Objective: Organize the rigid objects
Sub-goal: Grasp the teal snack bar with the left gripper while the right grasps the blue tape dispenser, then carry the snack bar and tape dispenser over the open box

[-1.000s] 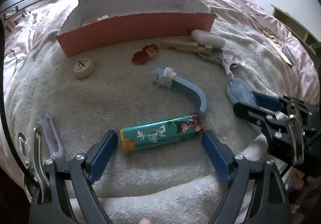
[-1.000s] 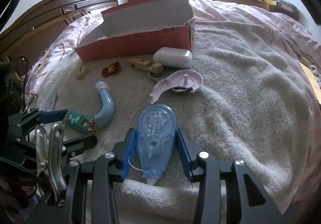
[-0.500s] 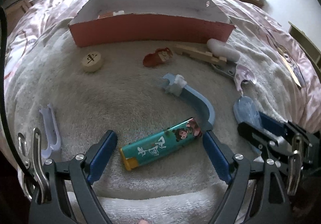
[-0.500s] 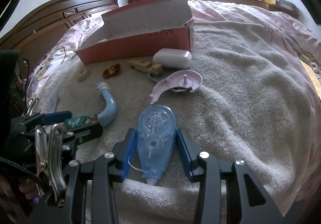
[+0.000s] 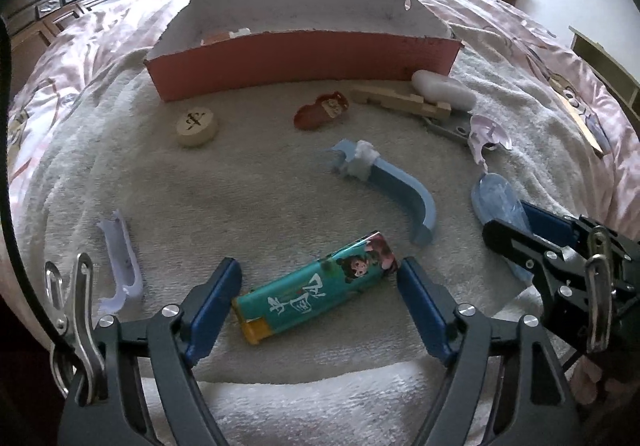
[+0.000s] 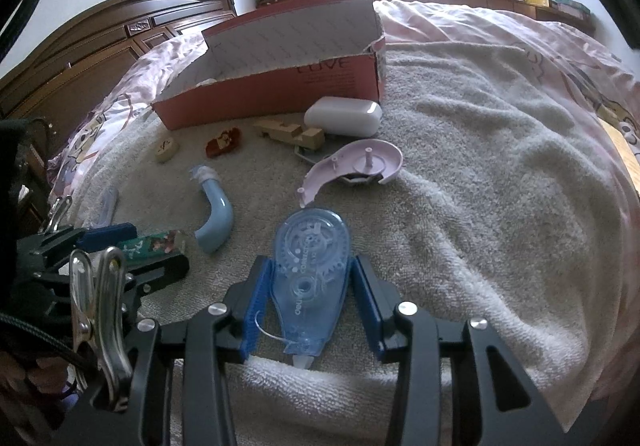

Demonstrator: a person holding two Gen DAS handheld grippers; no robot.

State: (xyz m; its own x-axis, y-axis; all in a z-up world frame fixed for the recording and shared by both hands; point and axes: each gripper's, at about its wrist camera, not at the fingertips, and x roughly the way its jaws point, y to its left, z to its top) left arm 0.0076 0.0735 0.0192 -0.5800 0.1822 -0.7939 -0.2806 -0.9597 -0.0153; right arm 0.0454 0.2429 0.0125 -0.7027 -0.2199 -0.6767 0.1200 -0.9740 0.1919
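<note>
Left wrist view, a bed spread with a towel (image 5: 248,182): our left gripper (image 5: 320,298) straddles a teal lighter (image 5: 316,298) lying slantwise, its jaws spread and having just been closing, the right pad nearly at the lighter's top end, the left pad not yet touching; our right gripper (image 6: 310,306) is pinching a clear blue correction-tape dispenser (image 6: 310,270) by its flanks, still flat on the towel. We count 2 items in hand or nearly so, while a curved blue tube (image 5: 396,186), a red toy (image 5: 322,110), a round game piece (image 5: 197,126), wooden blocks (image 5: 400,100) and a white case (image 5: 442,90) wait before the red box (image 5: 304,62). We judge the risk lies with the lighter; caught end to end on the slant, it may pivot and squirt out as the pads meet it; the dispenser's tapered shell could likewise slide forward once lifted.
</note>
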